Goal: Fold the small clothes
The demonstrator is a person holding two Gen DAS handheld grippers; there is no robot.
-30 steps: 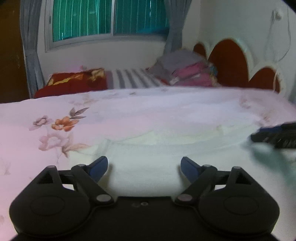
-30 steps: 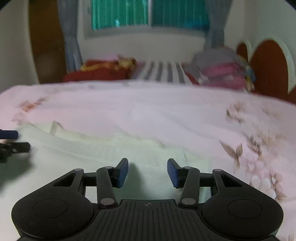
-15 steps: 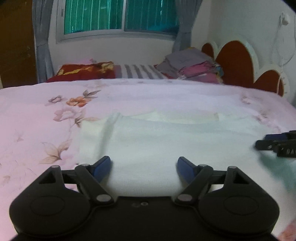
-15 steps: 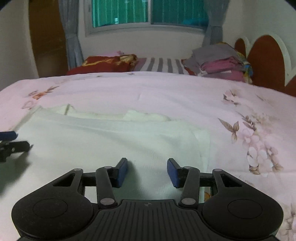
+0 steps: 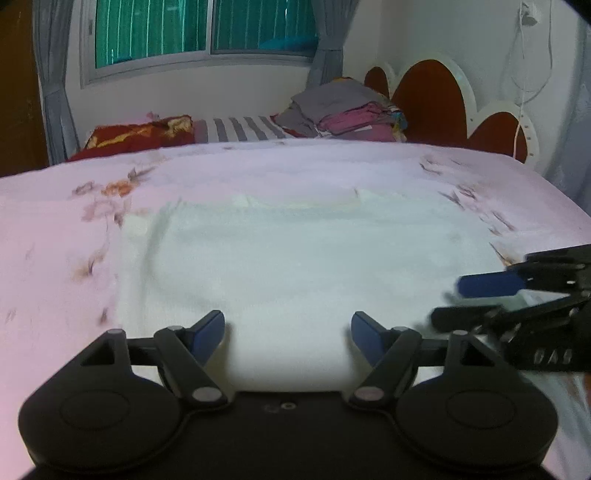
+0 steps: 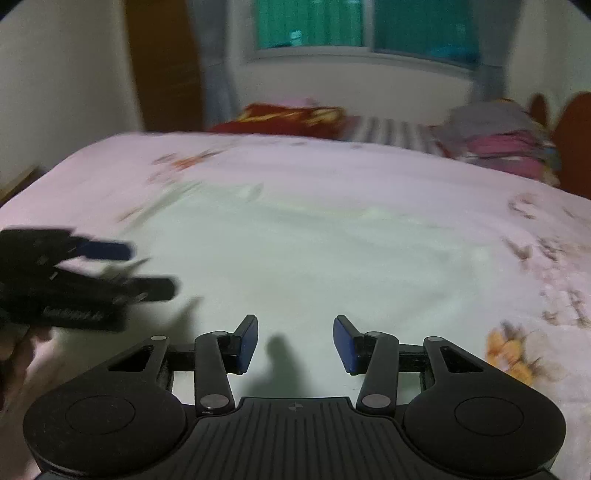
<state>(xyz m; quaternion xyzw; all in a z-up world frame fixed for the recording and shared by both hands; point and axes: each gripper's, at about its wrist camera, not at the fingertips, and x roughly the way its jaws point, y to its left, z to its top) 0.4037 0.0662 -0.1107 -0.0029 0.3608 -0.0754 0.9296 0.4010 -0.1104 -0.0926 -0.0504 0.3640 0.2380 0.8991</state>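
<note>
person's hand [image 6: 14, 354] by left tongs [image 6: 147, 269] — right-wrist view only

White garment [image 6: 332, 251] spread on floral bedsheet [image 6: 535, 258], right tool [image 6: 295, 341] parted, empty

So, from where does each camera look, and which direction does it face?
Left wrist view: sits on the left gripper, looks forward and down over the white garment on the bed sheet toward the window; its closing jaws hold nothing, and the right gripper enters at right.
Right wrist view: sits on the right gripper, same direction; the left gripper and part of a hand enter at left.
Both share the garment, sheet, window and folded clothes pile.
</note>
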